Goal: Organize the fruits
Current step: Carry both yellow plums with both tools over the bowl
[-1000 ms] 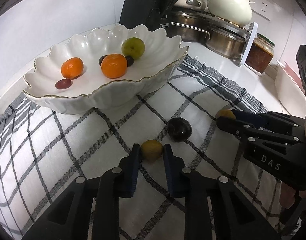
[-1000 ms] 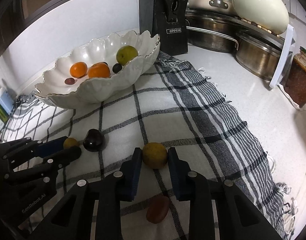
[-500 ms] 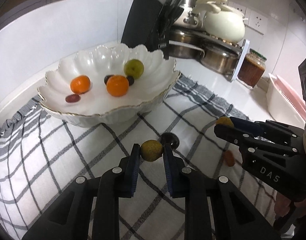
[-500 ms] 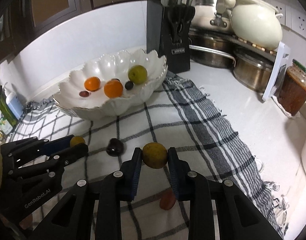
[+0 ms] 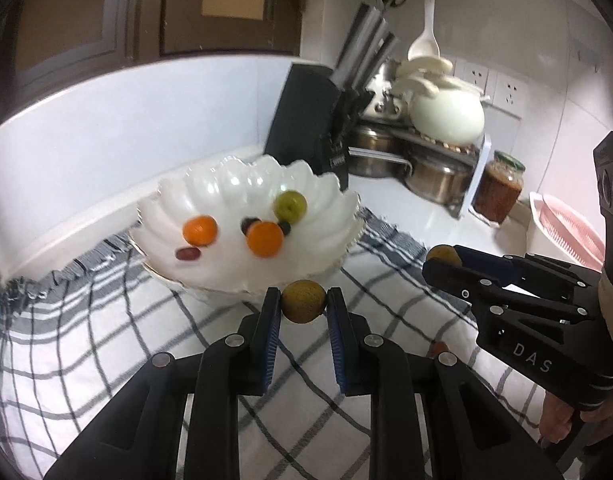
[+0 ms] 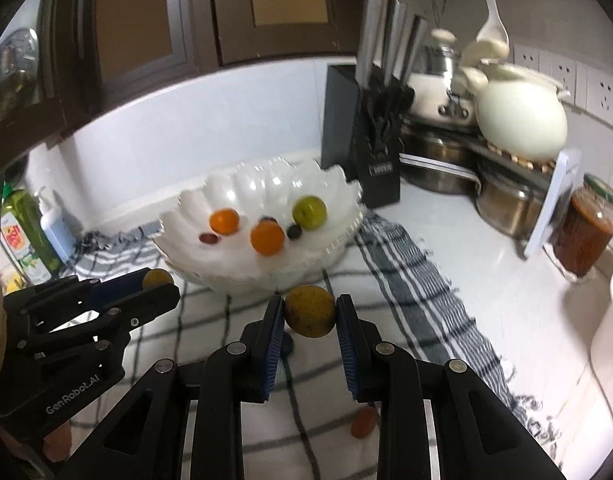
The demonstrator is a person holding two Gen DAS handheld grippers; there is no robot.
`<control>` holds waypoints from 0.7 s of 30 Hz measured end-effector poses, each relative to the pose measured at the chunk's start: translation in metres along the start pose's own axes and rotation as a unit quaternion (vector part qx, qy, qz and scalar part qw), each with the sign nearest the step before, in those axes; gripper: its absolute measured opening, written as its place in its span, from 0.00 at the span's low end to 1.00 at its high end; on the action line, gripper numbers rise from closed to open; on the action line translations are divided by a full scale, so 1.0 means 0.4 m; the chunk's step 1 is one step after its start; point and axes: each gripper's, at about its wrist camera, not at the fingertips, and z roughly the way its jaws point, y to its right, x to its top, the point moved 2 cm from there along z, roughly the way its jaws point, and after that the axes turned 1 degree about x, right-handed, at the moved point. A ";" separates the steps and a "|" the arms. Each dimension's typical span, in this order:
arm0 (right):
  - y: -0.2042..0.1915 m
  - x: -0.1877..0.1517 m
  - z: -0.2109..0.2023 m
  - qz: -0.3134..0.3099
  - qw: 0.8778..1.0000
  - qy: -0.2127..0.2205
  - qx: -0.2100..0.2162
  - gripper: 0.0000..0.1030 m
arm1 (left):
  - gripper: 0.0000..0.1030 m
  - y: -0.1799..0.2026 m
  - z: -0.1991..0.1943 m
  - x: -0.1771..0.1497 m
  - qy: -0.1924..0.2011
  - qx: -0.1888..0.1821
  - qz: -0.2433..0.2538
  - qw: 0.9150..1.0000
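Note:
My left gripper (image 5: 303, 307) is shut on a small brownish-yellow fruit (image 5: 303, 302), held above the checked cloth (image 5: 106, 344) just in front of the white scalloped bowl (image 5: 326, 196). My right gripper (image 6: 310, 312) is shut on a larger yellow fruit (image 6: 310, 311), also raised near the bowl (image 6: 346, 200). In the bowl lie two oranges (image 5: 199, 230), a green fruit (image 5: 290, 205), a red grape (image 5: 187, 254) and dark grapes. Each gripper shows in the other's view, the right gripper (image 5: 446, 260) and the left gripper (image 6: 162, 284). A reddish fruit (image 6: 363, 421) lies on the cloth.
A black knife block (image 6: 360, 132) stands behind the bowl. Steel pots (image 6: 506, 204), a cream pot (image 6: 522, 116) and a red sauce jar (image 6: 584, 228) fill the back right. Bottles (image 6: 24, 232) stand at the left, a pink rack (image 5: 566, 236) at the right.
Both grippers have risen off the cloth with their fruits and tilted up toward the bowl. The dark plum is now hidden behind the jaws.

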 end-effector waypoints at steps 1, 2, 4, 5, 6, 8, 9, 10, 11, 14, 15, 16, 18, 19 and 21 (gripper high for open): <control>-0.007 0.005 -0.002 -0.002 1.000 0.003 0.001 0.27 | 0.23 -0.005 -0.007 0.006 0.005 0.002 0.000 1.000; -0.014 0.013 -0.004 -0.005 1.000 0.007 0.002 0.27 | 0.23 -0.009 -0.012 0.011 0.009 0.004 0.000 1.000; -0.023 0.025 -0.003 -0.009 1.000 0.013 0.007 0.27 | 0.23 -0.019 -0.019 0.021 0.015 0.011 -0.002 1.000; -0.029 0.035 -0.001 -0.009 1.000 0.016 0.010 0.27 | 0.23 -0.026 -0.021 0.026 0.018 0.013 -0.005 1.000; -0.031 0.041 0.002 -0.010 1.000 0.019 0.012 0.27 | 0.23 -0.033 -0.023 0.031 0.021 0.016 -0.006 1.000; -0.036 0.056 0.008 -0.011 1.000 0.023 0.015 0.27 | 0.23 -0.046 -0.027 0.041 0.027 0.022 -0.009 0.999; -0.040 0.063 0.010 -0.012 0.999 0.026 0.016 0.27 | 0.23 -0.052 -0.028 0.047 0.031 0.026 -0.008 0.999; -0.044 0.070 0.012 -0.015 0.999 0.029 0.016 0.27 | 0.23 -0.057 -0.029 0.052 0.035 0.030 -0.008 0.999; -0.047 0.077 0.015 -0.017 0.999 0.031 0.016 0.27 | 0.23 -0.062 -0.031 0.057 0.038 0.033 -0.008 0.999; -0.054 0.102 0.025 -0.020 0.999 0.039 0.019 0.27 | 0.23 -0.075 -0.027 0.074 0.043 0.041 -0.009 0.998; -0.055 0.109 0.025 -0.020 0.999 0.041 0.020 0.27 | 0.23 -0.080 -0.024 0.080 0.045 0.041 -0.010 0.998; -0.057 0.116 0.028 -0.020 0.999 0.044 0.021 0.27 | 0.23 -0.086 -0.020 0.085 0.044 0.042 -0.013 0.998; -0.061 0.132 0.038 -0.024 0.998 0.046 0.020 0.27 | 0.23 -0.095 -0.011 0.096 0.044 0.042 -0.017 0.998; -0.063 0.140 0.043 -0.025 0.998 0.047 0.021 0.27 | 0.23 -0.100 -0.006 0.101 0.043 0.043 -0.018 0.998; -0.065 0.153 0.054 -0.026 0.998 0.047 0.022 0.27 | 0.23 -0.109 0.006 0.109 0.042 0.042 -0.022 0.998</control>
